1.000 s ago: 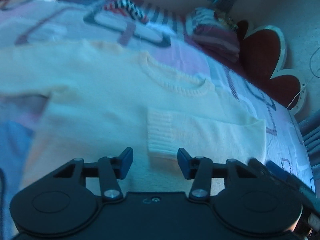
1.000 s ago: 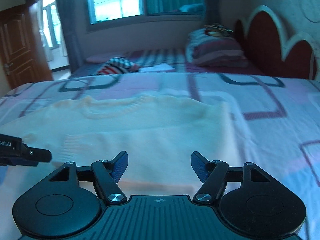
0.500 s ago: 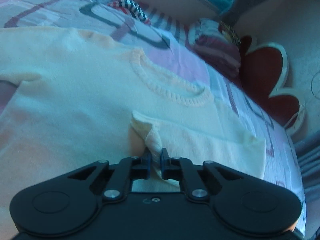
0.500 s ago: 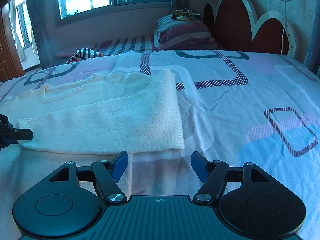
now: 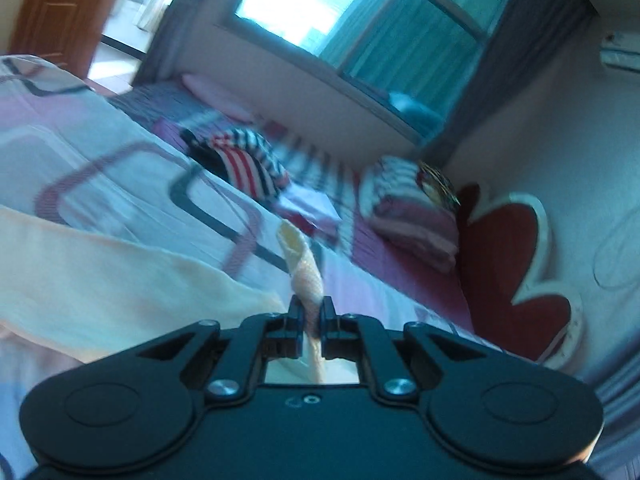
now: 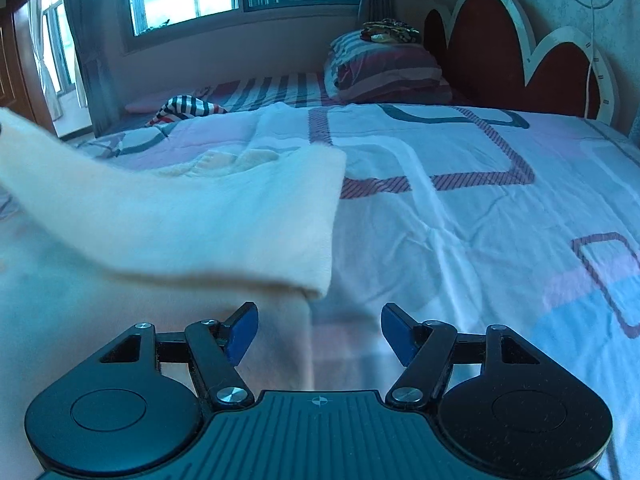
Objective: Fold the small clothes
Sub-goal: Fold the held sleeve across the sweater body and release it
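A cream knit sweater (image 6: 180,216) lies on the bed, its right side folded over. My left gripper (image 5: 311,312) is shut on the sweater's sleeve cuff (image 5: 304,272), which stands up out of the jaws, lifted above the bed; the sweater body (image 5: 100,268) shows to the left. In the right wrist view the sleeve rises up toward the upper left. My right gripper (image 6: 318,330) is open and empty, low over the sweater's folded right edge.
The bed sheet (image 6: 460,208) has pink and dark rectangle patterns. A striped garment (image 6: 184,106) and striped pillows (image 6: 384,68) lie at the far side. A red scalloped headboard (image 6: 520,52) stands at the right. A window (image 5: 340,12) is behind.
My left gripper closed on the sleeve cuff and has lifted it off the sweater, tilting upward. My right gripper moved closer to the folded right edge and stayed open.
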A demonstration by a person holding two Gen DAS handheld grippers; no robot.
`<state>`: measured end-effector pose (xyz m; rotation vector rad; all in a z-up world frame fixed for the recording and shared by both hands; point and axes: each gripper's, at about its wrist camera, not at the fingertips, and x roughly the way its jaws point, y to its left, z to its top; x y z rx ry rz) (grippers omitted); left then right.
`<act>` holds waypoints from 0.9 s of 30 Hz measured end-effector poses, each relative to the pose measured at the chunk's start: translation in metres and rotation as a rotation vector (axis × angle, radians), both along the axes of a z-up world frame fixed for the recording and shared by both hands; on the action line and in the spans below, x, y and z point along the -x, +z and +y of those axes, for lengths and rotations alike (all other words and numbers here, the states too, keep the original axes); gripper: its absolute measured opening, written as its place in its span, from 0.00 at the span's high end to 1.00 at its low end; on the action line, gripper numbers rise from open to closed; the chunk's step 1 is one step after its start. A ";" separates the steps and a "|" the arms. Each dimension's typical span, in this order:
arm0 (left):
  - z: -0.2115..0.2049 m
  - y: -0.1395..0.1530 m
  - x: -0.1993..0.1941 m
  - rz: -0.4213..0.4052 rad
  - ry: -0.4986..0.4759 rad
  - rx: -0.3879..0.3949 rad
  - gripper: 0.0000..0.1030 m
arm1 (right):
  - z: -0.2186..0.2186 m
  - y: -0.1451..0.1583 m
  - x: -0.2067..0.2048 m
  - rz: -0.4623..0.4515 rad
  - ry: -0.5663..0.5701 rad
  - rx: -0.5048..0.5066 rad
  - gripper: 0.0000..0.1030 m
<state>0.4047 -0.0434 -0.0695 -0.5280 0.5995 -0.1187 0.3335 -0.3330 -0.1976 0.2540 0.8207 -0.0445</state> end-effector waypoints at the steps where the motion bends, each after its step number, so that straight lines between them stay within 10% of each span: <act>1: 0.005 -0.002 0.001 0.004 0.010 -0.011 0.94 | 0.000 0.000 -0.005 -0.003 0.001 -0.016 0.63; 8: 0.031 -0.036 0.002 0.100 0.105 -0.051 0.94 | -0.005 -0.004 -0.018 0.011 -0.016 -0.082 0.87; 16: 0.033 -0.072 -0.009 0.216 0.142 -0.168 0.83 | -0.015 0.003 -0.003 0.035 -0.029 -0.126 0.87; 19: 0.042 -0.064 0.003 0.167 0.217 -0.212 0.80 | -0.017 0.018 0.007 -0.030 -0.025 -0.112 0.71; 21: 0.042 -0.056 0.005 0.140 0.212 -0.228 0.80 | -0.018 0.025 0.003 -0.071 -0.028 -0.091 0.41; 27: 0.013 -0.056 0.003 0.106 0.032 -0.270 0.70 | -0.023 0.016 -0.047 -0.051 -0.038 -0.120 0.42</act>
